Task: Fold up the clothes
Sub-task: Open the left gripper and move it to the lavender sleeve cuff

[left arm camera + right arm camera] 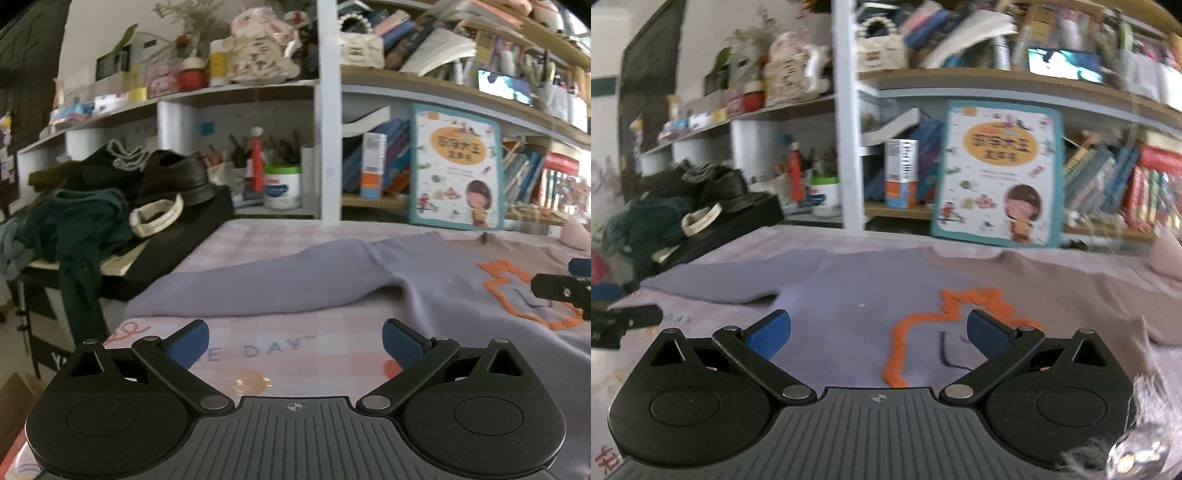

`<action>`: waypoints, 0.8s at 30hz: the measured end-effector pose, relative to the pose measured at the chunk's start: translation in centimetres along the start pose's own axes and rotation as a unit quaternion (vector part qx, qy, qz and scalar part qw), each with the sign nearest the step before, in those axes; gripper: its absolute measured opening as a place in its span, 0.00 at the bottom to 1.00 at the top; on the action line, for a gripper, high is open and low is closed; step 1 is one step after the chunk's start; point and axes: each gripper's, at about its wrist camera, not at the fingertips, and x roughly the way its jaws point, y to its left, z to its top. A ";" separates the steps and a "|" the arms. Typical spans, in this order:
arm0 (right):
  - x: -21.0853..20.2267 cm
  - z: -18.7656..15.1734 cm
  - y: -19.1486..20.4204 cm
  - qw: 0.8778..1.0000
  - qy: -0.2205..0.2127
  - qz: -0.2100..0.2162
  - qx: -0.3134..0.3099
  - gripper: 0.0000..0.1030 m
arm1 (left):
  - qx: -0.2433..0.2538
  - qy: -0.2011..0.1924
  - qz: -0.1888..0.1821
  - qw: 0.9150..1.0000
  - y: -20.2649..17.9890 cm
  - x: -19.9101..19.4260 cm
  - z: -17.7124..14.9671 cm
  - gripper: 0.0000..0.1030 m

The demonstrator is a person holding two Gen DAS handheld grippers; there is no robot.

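Note:
A lavender sweater [424, 280] with an orange yarn outline [517, 295] lies flat on a pink checked tablecloth [295, 354]. Its left sleeve [258, 288] stretches out to the left. My left gripper [295, 341] is open and empty, low over the cloth just in front of that sleeve. My right gripper [877, 332] is open and empty, hovering over the sweater's body [849, 295] beside the orange outline [923, 325]. The right gripper shows at the right edge of the left wrist view [565, 288], and the left gripper at the left edge of the right wrist view [617, 325].
A picture book [456, 166] stands against the bookshelf [328, 110] behind the table. A pile of dark green clothes [74, 229], a black shoe [177, 177] and a black box [192, 229] sit at the left. Pinkish fabric [1071, 280] lies at the right.

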 end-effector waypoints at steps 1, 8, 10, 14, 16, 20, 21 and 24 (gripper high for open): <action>0.2 0.1 0.3 1.000 0.000 0.004 -0.008 1.00 | 0.001 0.002 0.005 1.000 0.2 0.2 0.0 0.99; 1.6 0.0 1.3 0.999 0.016 0.025 -0.037 1.00 | -0.011 0.004 0.027 1.000 1.6 0.7 -0.1 0.99; 1.9 0.0 1.4 0.999 0.022 0.024 -0.041 1.00 | -0.018 0.005 0.033 0.999 2.0 0.9 -0.1 0.99; 1.9 0.6 1.4 0.998 0.013 0.018 -0.053 1.00 | -0.028 0.013 0.041 0.999 2.7 1.3 -0.2 0.99; 2.0 0.9 1.3 0.998 0.013 0.018 -0.056 1.00 | -0.031 0.016 0.044 0.998 2.9 1.5 -0.1 0.99; 2.5 1.8 1.1 0.998 0.015 0.029 -0.060 1.00 | -0.030 0.020 0.045 0.998 2.7 1.6 0.0 0.99; 2.7 2.0 1.1 0.997 0.014 0.034 -0.061 1.00 | -0.028 0.024 0.046 0.998 2.6 1.7 0.0 0.99; 3.4 2.5 1.0 0.996 0.011 0.049 -0.072 1.00 | -0.021 0.035 0.055 0.998 2.2 2.2 0.1 0.99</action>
